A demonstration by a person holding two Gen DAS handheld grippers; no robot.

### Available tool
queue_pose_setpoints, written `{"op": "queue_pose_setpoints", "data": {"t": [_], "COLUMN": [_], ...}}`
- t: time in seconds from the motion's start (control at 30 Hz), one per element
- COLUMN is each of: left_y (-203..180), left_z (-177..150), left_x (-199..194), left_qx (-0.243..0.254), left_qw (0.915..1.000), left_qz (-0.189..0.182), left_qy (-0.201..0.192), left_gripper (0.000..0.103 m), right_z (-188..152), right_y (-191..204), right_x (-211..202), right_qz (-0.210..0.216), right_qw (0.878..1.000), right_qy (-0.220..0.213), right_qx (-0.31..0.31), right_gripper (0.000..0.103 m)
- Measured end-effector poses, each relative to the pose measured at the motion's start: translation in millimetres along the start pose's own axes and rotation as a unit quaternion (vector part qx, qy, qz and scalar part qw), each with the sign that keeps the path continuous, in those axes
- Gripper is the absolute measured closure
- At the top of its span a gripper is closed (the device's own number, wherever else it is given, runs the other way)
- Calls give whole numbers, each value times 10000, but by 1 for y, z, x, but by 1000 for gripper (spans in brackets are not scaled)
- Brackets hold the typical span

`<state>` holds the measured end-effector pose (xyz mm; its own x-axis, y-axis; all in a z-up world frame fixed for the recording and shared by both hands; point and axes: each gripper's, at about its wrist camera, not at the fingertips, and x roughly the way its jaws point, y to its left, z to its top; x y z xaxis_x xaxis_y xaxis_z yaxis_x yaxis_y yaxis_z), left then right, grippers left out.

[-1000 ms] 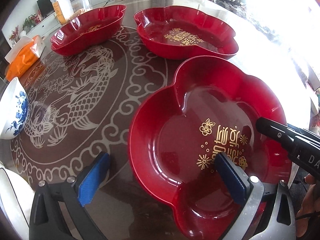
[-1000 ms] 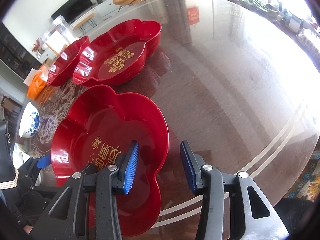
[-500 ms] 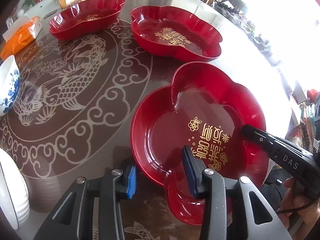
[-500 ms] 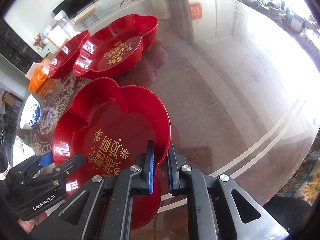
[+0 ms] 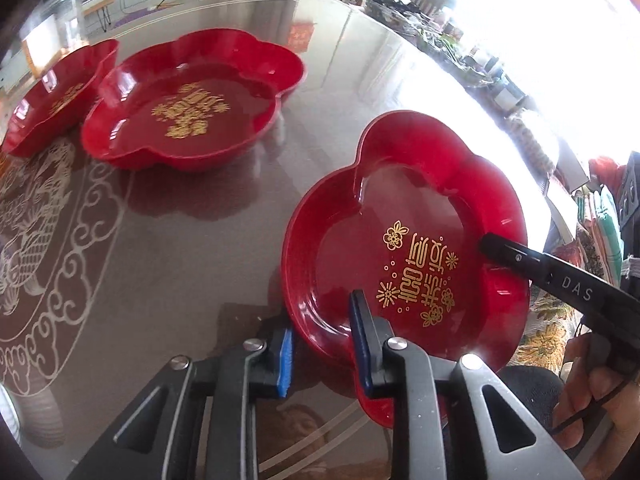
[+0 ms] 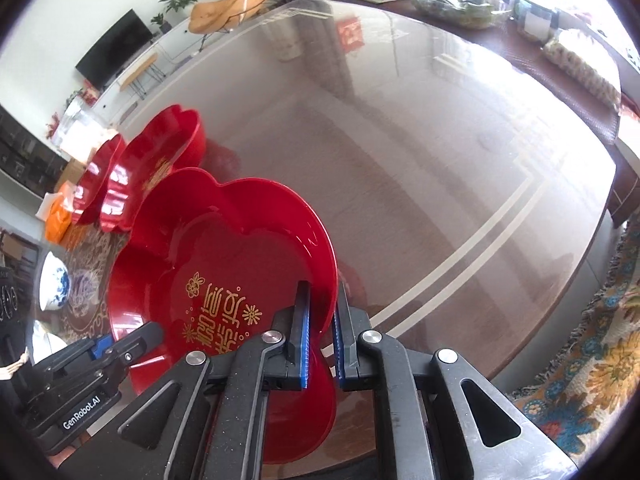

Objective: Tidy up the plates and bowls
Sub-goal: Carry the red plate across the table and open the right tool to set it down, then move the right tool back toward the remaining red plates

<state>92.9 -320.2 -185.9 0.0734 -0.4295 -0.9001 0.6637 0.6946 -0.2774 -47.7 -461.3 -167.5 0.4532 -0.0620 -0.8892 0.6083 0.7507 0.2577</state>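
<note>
Nearest red plate [image 5: 404, 216] held at both sides above the glass-topped worktop [image 5: 192, 248], clear of its shadow, gold lettering facing up. Left gripper [image 5: 324, 344] seen straddling the plate's near-left rim, one blue pad outside and one inside, jaws closing on the wall. Right gripper [image 6: 322, 340] clamped tight on the opposite rim, blue pads pressed to either face of the thin red wall. Part of a hand [image 5: 596, 392] seen at the right edge behind that gripper. Two more red plates left on the worktop farther back: second plate [image 5: 192, 100] well apart from the held one, third plate [image 5: 60, 96] just beside the second. Blue-and-white bowl [image 6: 54, 284] seen at the far left near the worktop's patterned centre.
</note>
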Motion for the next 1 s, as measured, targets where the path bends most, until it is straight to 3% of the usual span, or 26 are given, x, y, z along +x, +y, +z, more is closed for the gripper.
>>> {"op": "queue_pose_setpoints", "data": {"t": [0.23, 0.3, 0.33, 0.37, 0.4, 0.43, 0.47, 0.6, 0.9, 1.0], "left_y": [-32, -31, -28, -25, -19, -13, -8, 18, 41, 53], "left_z": [18, 22, 24, 24, 22, 22, 22, 10, -17, -27], "left_x": [17, 14, 12, 7, 2, -5, -12, -38, -85, -99], "left_qx": [280, 253, 223, 172, 94, 2, -77, -310, -363, -551], "left_qw": [9990, 9983, 9980, 9977, 9973, 9966, 9959, 9940, 9833, 9825], "left_qz": [348, 497, 542, 562, 563, 559, 555, 510, 1089, 993], "left_qy": [-66, -142, -219, -323, -458, -603, -708, -920, -1409, -1473], "left_gripper": [76, 71, 57, 31, 20, 10, 10, 10, 10, 10], "right_z": [22, 24, 25, 26, 27, 28, 28, 25, 13, 6], "right_y": [-45, -49, -49, -48, -46, -45, -44, -43, -31, -19], "right_x": [12, 14, 15, 14, 17, 17, 16, 11, -40, -58], "right_qz": [-342, -329, -333, -265, -209, -225, -250, -295, -552, -596], "right_qw": [9991, 9990, 9989, 9990, 9991, 9990, 9987, 9980, 9929, 9908], "right_qy": [53, 27, 3, -40, -55, -54, -77, -171, -904, -1145], "right_qx": [261, 317, 343, 359, 367, 390, 427, 526, 547, 413], "right_gripper": [92, 81, 78, 68, 47, 35, 26, 27, 27, 27]}}
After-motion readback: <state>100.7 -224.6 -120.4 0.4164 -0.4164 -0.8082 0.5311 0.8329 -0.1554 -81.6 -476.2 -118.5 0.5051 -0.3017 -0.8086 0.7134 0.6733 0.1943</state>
